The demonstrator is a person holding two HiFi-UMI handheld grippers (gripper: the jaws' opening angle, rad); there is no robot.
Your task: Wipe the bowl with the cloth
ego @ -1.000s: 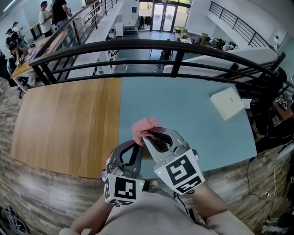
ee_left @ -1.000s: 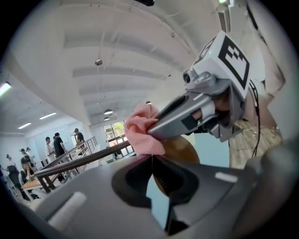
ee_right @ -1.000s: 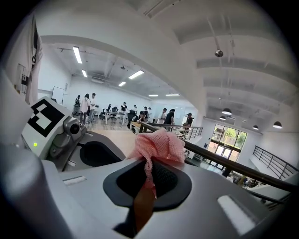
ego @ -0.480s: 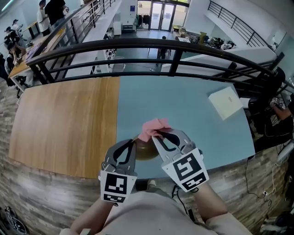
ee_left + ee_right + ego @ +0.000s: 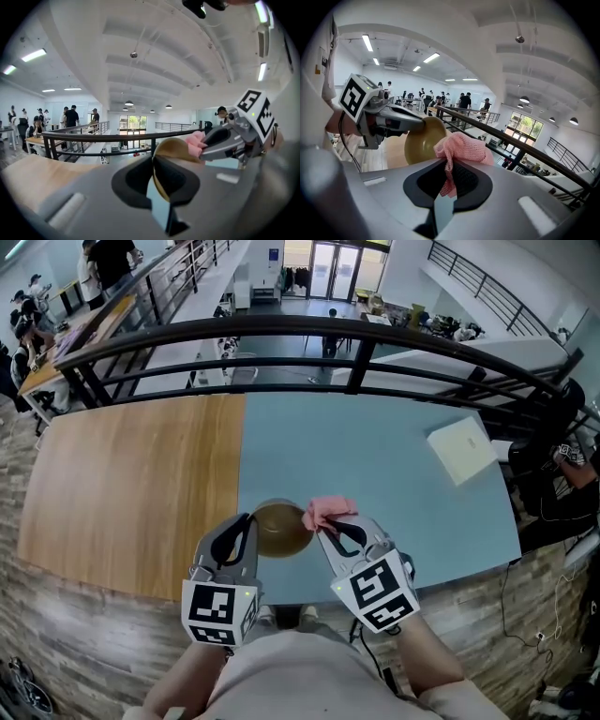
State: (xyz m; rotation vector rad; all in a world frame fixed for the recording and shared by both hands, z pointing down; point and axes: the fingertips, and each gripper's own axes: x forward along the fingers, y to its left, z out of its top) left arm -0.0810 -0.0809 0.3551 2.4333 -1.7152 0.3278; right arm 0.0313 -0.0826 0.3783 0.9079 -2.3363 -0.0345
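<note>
An olive-brown bowl point(image 5: 281, 528) is held above the near edge of the blue table top point(image 5: 375, 451). My left gripper point(image 5: 246, 529) is shut on its left rim. In the left gripper view that rim point(image 5: 165, 149) runs between the pads; the jaws have just eased open a little with the rim still between them. My right gripper point(image 5: 323, 526) is shut on a pink mesh cloth point(image 5: 329, 510), which sits at the bowl's right rim. In the right gripper view the cloth point(image 5: 461, 146) bunches over the jaws, with the bowl point(image 5: 421, 140) and my left gripper point(image 5: 408, 123) just behind it.
A white square pad point(image 5: 462, 448) lies at the table's back right. The table's left part is bare wood point(image 5: 131, 493). A black railing point(image 5: 309, 334) runs along the far edge. People sit and stand at desks beyond it at upper left.
Both grippers have sunk towards the table's near edge. The cloth came down from above the bowl to its right rim. The left gripper rolled, and the bowl now shows in full.
</note>
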